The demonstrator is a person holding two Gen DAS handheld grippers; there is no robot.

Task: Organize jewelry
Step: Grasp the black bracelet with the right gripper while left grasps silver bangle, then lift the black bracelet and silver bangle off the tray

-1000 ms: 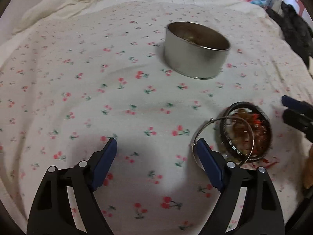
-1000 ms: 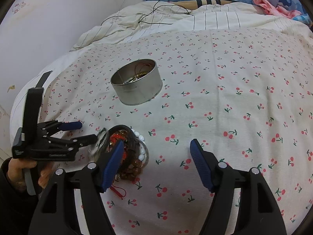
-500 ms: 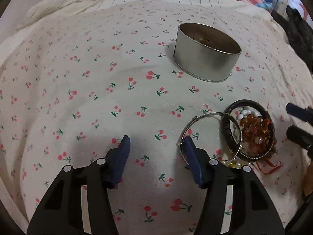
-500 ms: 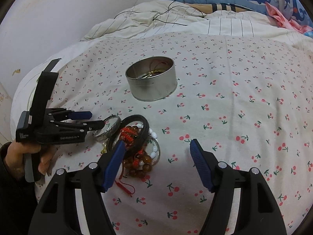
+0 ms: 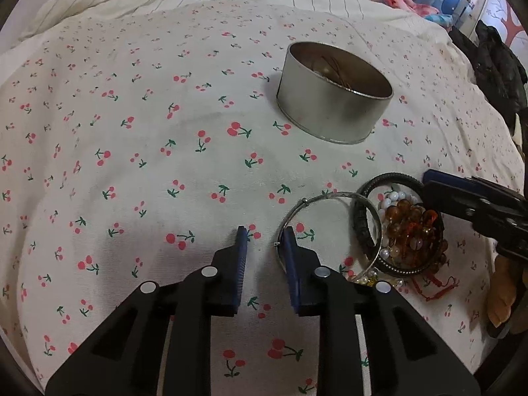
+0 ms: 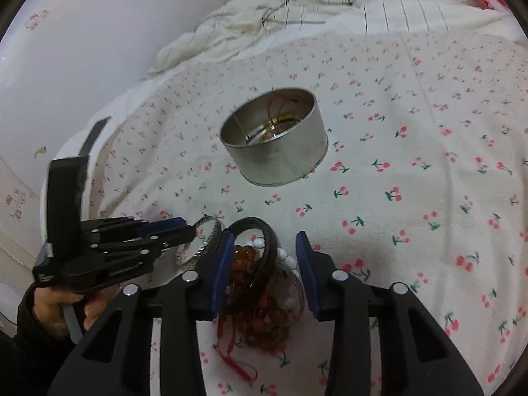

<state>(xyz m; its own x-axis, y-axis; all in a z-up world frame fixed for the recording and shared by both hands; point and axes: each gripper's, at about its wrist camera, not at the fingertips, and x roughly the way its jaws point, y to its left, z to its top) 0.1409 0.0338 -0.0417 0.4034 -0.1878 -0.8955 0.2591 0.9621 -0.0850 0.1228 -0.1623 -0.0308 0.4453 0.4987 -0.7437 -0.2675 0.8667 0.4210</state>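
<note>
Silver bangle (image 5: 333, 217) just outside closing left jaws; bracelet pile (image 6: 264, 283) between closing right jaws.

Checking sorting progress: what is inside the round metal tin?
The metal tin holds some thin gold-coloured and reddish jewelry pieces. Its wall hides the near part of the bottom, and the pieces are too small to identify.

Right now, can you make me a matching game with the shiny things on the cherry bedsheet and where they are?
Things:
1. round silver metal tin
2. thin silver wire bangle
3. amber glass bead bracelet
4. thick black bangle

Places:
A. heaped inside the black ring
B. standing alone, farther up the sheet
C. rim beside the left gripper's right finger
D. ringing the pile of beads

Pairs: 1-B, 2-C, 3-A, 4-D
</note>
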